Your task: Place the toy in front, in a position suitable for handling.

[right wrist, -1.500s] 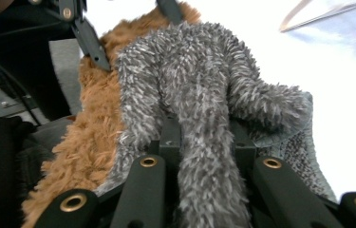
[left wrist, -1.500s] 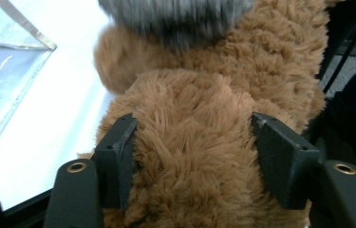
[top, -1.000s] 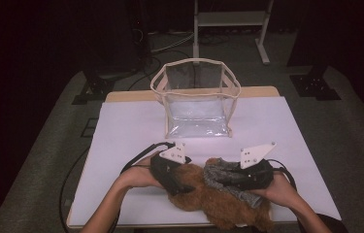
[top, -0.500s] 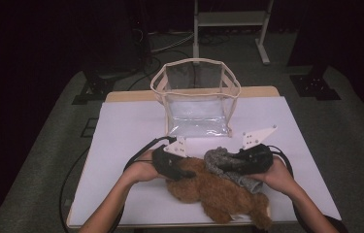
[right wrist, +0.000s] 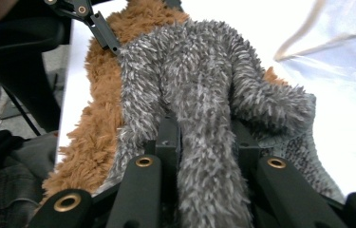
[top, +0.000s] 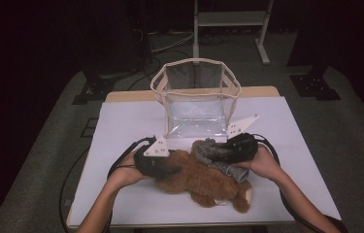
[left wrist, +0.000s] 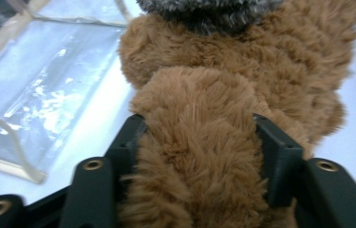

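Note:
A brown plush toy (top: pixel 196 180) lies across the white table (top: pixel 121 121) near its front. A grey plush toy (top: pixel 207 150) rests on top of it. My left gripper (top: pixel 169 170) holds the brown toy's left end. In the left gripper view a brown furry limb (left wrist: pixel 199 156) fills the gap and both jaws press on it. These jaws have just been opening a little, with the limb still between them. My right gripper (top: pixel 222 154) is shut on a limb of the grey toy (right wrist: pixel 204 156), coming in from the right.
A clear plastic bag with a beige rim (top: pixel 195 64) stands open just beyond the toys at mid-table. Its wall (left wrist: pixel 47 90) is close to the left gripper. Cables trail from both grippers. A dark floor and a metal stand lie behind the table.
Both hands have moved away from the person toward the clear bag, carrying the grey and brown toys along. The right gripper has moved farthest.

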A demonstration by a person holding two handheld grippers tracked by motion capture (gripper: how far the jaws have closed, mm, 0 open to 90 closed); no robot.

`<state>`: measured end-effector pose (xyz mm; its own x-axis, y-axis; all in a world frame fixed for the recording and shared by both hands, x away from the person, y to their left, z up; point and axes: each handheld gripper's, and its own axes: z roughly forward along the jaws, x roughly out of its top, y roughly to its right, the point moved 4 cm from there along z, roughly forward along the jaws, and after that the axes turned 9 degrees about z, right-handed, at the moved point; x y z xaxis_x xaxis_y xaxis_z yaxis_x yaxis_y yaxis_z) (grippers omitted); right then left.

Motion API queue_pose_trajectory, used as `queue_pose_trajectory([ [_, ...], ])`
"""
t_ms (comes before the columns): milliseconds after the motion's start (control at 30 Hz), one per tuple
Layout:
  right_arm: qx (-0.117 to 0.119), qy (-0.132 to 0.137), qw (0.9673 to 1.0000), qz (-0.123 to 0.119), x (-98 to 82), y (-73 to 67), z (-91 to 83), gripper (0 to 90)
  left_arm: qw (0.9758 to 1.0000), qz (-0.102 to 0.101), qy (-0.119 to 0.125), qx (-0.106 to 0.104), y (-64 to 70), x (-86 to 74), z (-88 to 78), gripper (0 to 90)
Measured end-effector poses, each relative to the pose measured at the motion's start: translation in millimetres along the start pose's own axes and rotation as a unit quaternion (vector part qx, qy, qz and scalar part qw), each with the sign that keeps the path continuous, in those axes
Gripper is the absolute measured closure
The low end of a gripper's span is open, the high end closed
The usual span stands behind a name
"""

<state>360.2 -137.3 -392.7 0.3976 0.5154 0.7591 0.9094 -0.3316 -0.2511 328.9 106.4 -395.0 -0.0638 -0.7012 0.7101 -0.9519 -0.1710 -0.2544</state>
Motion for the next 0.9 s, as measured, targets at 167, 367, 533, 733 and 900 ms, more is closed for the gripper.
queue_pose_trajectory([
  [167, 0.007, 0.006, 0.9994, -0.034, -13.3, -23.8, 0.7, 72.8, 0.9996, -0.011, 0.013, -0.024, 6.1, -3.3, -11.0, 22.5],
  [367, 0.013, 0.007, 0.9981, -0.06, -24.3, -42.4, -5.2, 73.2, 0.9981, -0.009, 0.007, -0.06, 8.3, -3.4, -5.3, 9.8],
  [533, 0.016, 0.008, 0.9979, -0.063, -24.6, -43.0, -6.8, 72.9, 0.9978, -0.005, -0.001, -0.067, 7.8, -4.2, 11.5, 18.2],
  [733, 0.008, 0.017, 0.9996, -0.023, -15.4, -18.5, -15.8, 72.3, 0.9998, 0.016, 0.008, 0.003, 2.4, 3.2, 10.0, 47.7],
  [900, -0.016, 0.008, 0.9995, -0.025, 6.4, -3.3, -22.9, 72.4, 0.9985, 0.002, 0.02, 0.051, -5.5, 0.2, 6.6, 49.7],
])
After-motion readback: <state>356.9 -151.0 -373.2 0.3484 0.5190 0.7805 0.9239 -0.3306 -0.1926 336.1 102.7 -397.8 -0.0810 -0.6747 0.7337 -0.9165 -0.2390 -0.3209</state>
